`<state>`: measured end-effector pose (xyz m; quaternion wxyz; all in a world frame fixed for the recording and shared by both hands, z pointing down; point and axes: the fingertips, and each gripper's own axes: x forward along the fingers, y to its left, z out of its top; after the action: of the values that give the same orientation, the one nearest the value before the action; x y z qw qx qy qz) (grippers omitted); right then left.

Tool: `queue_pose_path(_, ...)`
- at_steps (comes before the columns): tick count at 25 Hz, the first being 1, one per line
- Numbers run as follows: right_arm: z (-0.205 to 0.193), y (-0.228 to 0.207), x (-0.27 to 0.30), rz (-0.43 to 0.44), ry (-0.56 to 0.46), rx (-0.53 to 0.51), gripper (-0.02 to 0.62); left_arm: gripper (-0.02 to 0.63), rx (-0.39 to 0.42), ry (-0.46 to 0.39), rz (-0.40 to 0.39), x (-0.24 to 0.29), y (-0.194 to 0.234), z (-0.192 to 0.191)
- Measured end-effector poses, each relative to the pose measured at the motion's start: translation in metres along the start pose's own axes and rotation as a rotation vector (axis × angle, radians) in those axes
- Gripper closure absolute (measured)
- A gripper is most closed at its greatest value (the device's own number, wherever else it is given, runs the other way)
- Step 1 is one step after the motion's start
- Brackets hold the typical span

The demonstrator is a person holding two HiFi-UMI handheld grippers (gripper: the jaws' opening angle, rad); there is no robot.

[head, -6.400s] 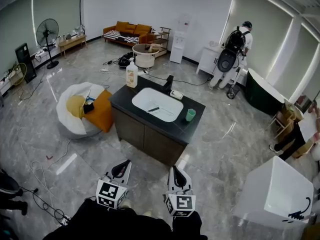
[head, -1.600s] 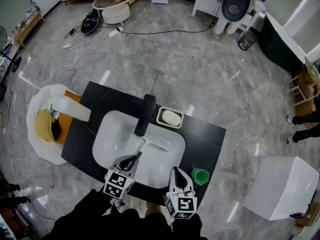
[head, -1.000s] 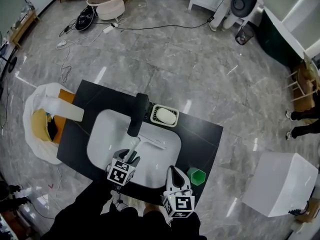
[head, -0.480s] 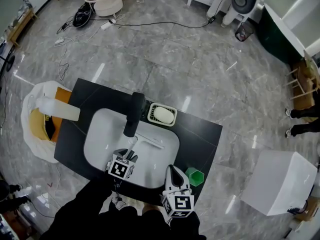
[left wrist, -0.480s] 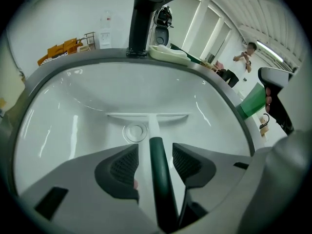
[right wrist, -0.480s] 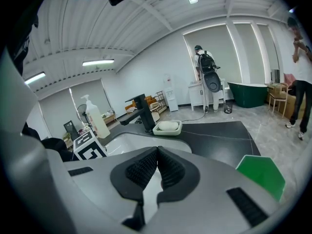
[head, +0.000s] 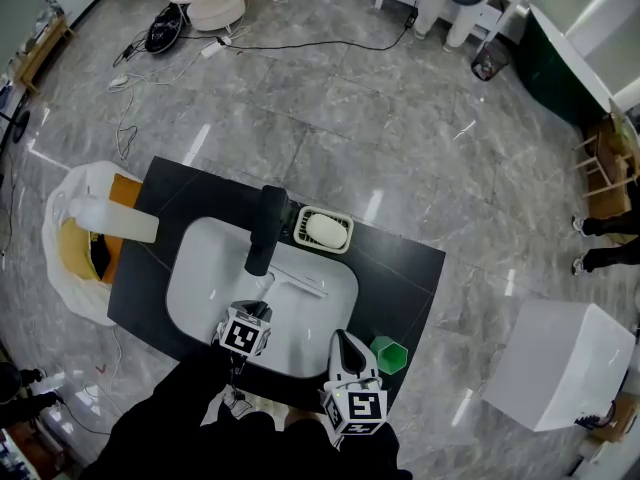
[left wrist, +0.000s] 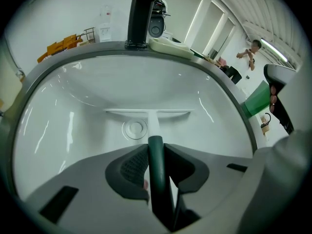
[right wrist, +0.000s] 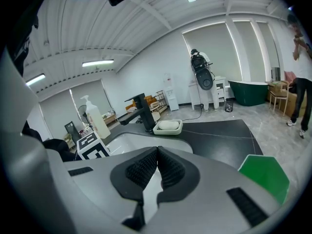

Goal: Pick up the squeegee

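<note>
The squeegee [head: 298, 283] lies in the white sink basin [head: 200, 278], its white blade [left wrist: 146, 112] near the drain and its dark green handle [left wrist: 156, 172] pointing towards me. My left gripper [head: 258, 311] reaches steeply down into the basin. Its jaws are closing, and in the left gripper view [left wrist: 156, 152] both pads touch the handle between them. Over the counter's front edge hangs my right gripper [head: 347, 346], shut with nothing in it [right wrist: 157, 152].
A black faucet [head: 265, 228] stands at the basin's back, with a soap dish [head: 325, 230] to its right. A green cup [head: 388, 354] sits on the black counter [head: 400, 278] beside my right gripper. A pump bottle [head: 115, 220] stands at the counter's left end.
My left gripper has sunk into the basin and its jaws have narrowed from wide open onto the squeegee handle. The right gripper has stayed put.
</note>
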<state>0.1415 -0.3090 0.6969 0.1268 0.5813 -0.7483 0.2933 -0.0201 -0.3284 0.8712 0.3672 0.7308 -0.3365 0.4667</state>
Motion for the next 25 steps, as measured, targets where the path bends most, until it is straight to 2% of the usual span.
queue_pose_path(10, 0.001, 0.0, -0.006, 0.004, -0.005, -0.004, 0.578, 0.502, -0.023, -0.014, 0.012, -0.001, 0.0, -0.001)
queue_pose_path(25, 0.02, 0.011, -0.031, 0.005, -0.051, -0.031, 0.578, 0.502, -0.043, -0.127, 0.033, -0.037, -0.01, 0.021)
